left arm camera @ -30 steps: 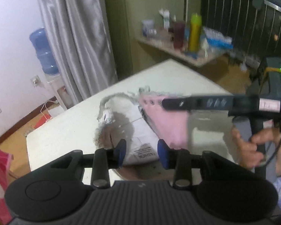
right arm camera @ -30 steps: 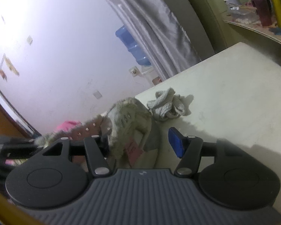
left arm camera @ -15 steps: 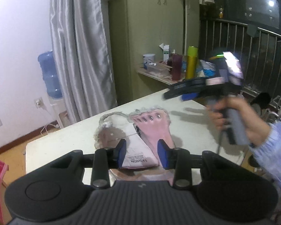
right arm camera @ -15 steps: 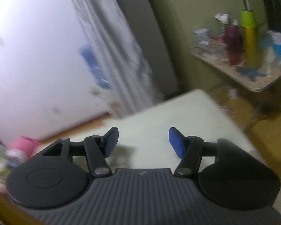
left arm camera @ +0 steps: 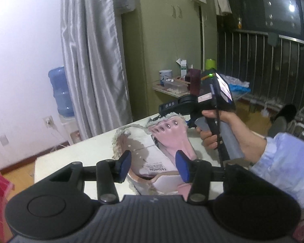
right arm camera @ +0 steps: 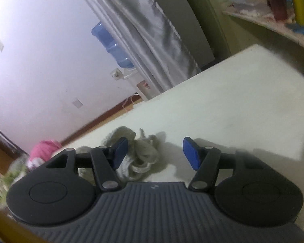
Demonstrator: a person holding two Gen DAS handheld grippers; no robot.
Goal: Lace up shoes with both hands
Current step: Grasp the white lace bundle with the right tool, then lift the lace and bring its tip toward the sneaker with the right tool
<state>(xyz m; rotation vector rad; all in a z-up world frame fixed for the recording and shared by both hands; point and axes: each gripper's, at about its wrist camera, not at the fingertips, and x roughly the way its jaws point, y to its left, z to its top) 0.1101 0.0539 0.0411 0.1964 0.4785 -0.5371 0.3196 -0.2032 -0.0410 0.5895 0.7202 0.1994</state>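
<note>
From the left wrist view, the pink shoe [left arm camera: 168,143] lies on the white table [left arm camera: 75,158] straight ahead of the left gripper [left arm camera: 153,165], heel nearest, toe and eyelets running away. Its jaws are opening, nothing between the pads. The right gripper [left arm camera: 172,109] hangs just above the shoe's far end.

From the right wrist view, the lace [right arm camera: 139,154] lies bunched on the table just ahead and left of centre; these jaws stand apart, empty. I'd judge the right hand nearer the lace.
</note>
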